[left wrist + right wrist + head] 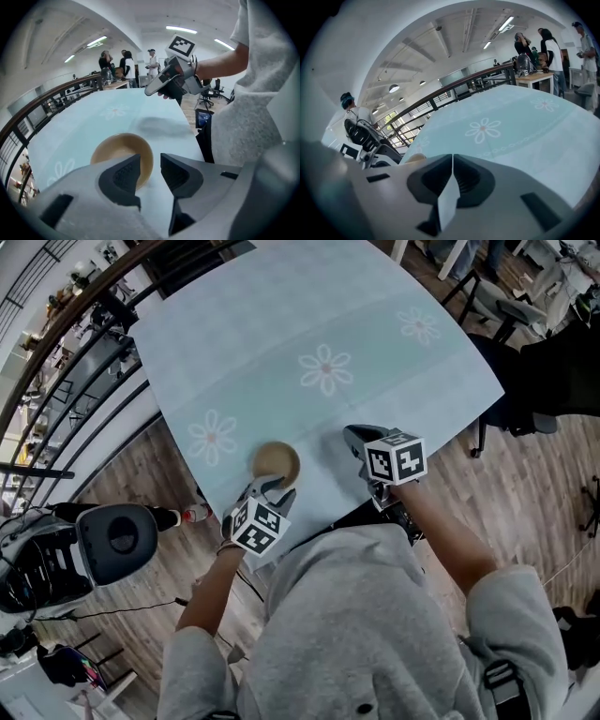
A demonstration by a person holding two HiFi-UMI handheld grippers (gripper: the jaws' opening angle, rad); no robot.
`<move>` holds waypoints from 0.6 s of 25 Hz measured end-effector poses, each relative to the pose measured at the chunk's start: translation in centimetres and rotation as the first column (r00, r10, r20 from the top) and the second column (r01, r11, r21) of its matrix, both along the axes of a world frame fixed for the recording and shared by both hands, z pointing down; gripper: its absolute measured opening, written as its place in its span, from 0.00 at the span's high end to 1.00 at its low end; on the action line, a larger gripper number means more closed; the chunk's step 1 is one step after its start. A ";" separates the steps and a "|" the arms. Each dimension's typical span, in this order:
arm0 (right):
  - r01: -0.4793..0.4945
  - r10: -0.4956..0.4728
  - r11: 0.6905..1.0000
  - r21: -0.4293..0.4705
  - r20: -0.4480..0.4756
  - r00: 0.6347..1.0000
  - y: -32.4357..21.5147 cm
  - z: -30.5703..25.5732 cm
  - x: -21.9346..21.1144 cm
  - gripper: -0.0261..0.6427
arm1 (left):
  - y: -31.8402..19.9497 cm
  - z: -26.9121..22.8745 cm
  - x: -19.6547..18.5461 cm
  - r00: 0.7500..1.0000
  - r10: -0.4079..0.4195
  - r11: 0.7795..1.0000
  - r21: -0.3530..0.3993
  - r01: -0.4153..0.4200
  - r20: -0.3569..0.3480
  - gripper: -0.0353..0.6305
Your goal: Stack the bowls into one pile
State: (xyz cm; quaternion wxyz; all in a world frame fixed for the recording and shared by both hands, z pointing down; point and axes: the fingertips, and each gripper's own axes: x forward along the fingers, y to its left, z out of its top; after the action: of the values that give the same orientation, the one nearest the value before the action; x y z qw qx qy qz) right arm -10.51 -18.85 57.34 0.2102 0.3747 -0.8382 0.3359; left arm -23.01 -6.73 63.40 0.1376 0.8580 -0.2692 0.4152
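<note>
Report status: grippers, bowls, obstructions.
Left gripper open, empty. Right gripper shut, empty. Tan bowl on table, just ahead of left fingers. No obstruction seen.

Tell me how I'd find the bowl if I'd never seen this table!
Find the big table with the pale blue flowery top. Near the edge closest to the person, beside one white daisy, sits the bowl, right in front of the left gripper. It is round and tan, the only dish on the table.

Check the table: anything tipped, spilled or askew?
Nothing stands out. The bowl sits upright on the cloth, with no spill or crack showing. The left claw is open by its rim.
</note>
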 end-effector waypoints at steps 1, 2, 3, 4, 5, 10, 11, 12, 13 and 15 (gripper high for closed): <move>0.017 -0.017 1.000 0.011 0.002 1.000 -0.2 -0.6 0.3 0.92 | -0.2 -0.3 0.1 0.999 -0.036 0.999 -0.006 0.035 -0.022 0.73; 0.035 -0.035 0.999 0.026 0.006 0.999 -0.3 -1.4 0.7 0.92 | -0.3 -0.7 0.2 0.997 -0.070 0.998 -0.007 0.070 -0.043 0.70; 0.054 -0.054 0.998 0.046 0.011 0.998 -0.5 -2.4 1.2 0.92 | -0.6 -1.2 0.3 0.993 -0.104 0.995 -0.002 0.104 -0.062 0.68; 0.072 -0.073 0.995 0.072 0.015 0.997 -0.8 -3.7 1.7 0.92 | -0.9 -2.0 0.3 0.987 -0.139 0.990 0.013 0.140 -0.082 0.67; 0.089 -0.091 0.991 0.103 0.015 0.996 -1.0 -5.1 2.4 0.92 | -1.4 -3.1 0.3 0.979 -0.175 0.983 0.036 0.179 -0.104 0.67; 0.111 -0.111 0.952 0.284 -0.015 0.994 -2.2 -12.5 7.5 0.91 | -4.2 -11.9 0.0 0.859 -0.398 0.860 0.197 0.472 -0.321 0.68; 0.099 -0.095 0.939 0.328 -0.030 0.995 -2.3 -13.7 8.9 0.91 | -4.6 -14.0 0.0 0.812 -0.435 0.810 0.225 0.541 -0.388 0.74; 0.089 -0.076 0.924 0.373 -0.049 0.996 -2.3 -14.6 10.4 0.91 | -5.0 -15.8 0.2 0.764 -0.464 0.757 0.248 0.605 -0.448 0.82; 0.083 -0.059 0.906 0.414 -0.071 0.996 -2.2 -15.4 11.9 0.91 | -5.4 -17.4 0.5 0.720 -0.487 0.705 0.264 0.658 -0.493 0.88; 0.069 -0.026 0.874 0.481 -0.096 0.995 -1.7 -16.4 14.6 0.91 | -5.6 -19.5 1.2 0.652 -0.530 0.613 0.287 0.736 -0.542 0.91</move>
State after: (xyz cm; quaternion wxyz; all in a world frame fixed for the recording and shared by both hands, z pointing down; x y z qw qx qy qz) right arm 4.09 -20.56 40.95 0.1540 0.4089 -0.8946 0.0941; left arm -21.85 -12.35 43.94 0.1117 0.7723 -0.6215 0.0688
